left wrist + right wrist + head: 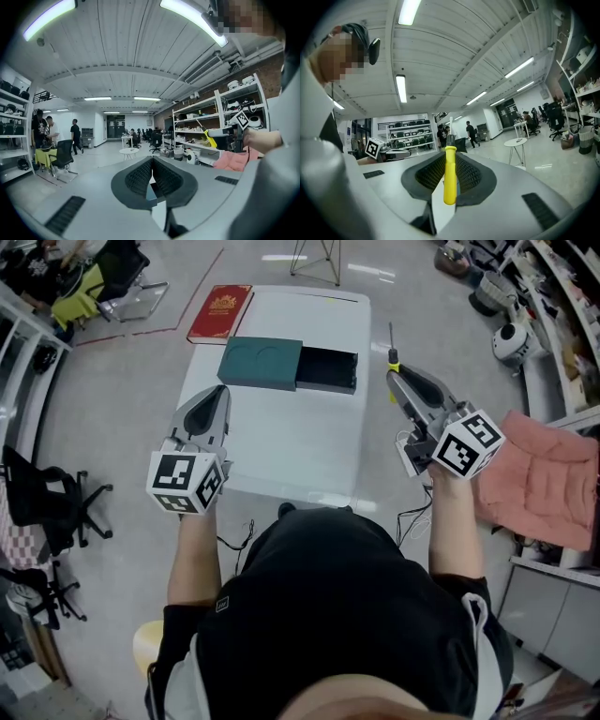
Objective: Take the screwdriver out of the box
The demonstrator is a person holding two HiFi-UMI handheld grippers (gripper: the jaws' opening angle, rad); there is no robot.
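Note:
My right gripper (398,382) (449,174) is shut on the yellow-handled screwdriver (449,173), which stands up between the jaws with its shaft pointing away. In the head view the screwdriver (392,352) pokes out past the jaw tips, above the table's right edge. The dark green box (289,364) lies on the far half of the white table (281,442), its drawer slid out to the right and showing a dark inside. My left gripper (214,409) (151,177) hovers over the table's left side, shut with nothing in it. The left gripper view also catches the screwdriver (206,132) at right.
A red book (219,312) lies at the table's far left corner. A pink cloth (534,479) covers a surface to my right, and shelving runs along the right wall. Black office chairs (47,507) stand at left, and a tripod's legs (317,261) beyond the table.

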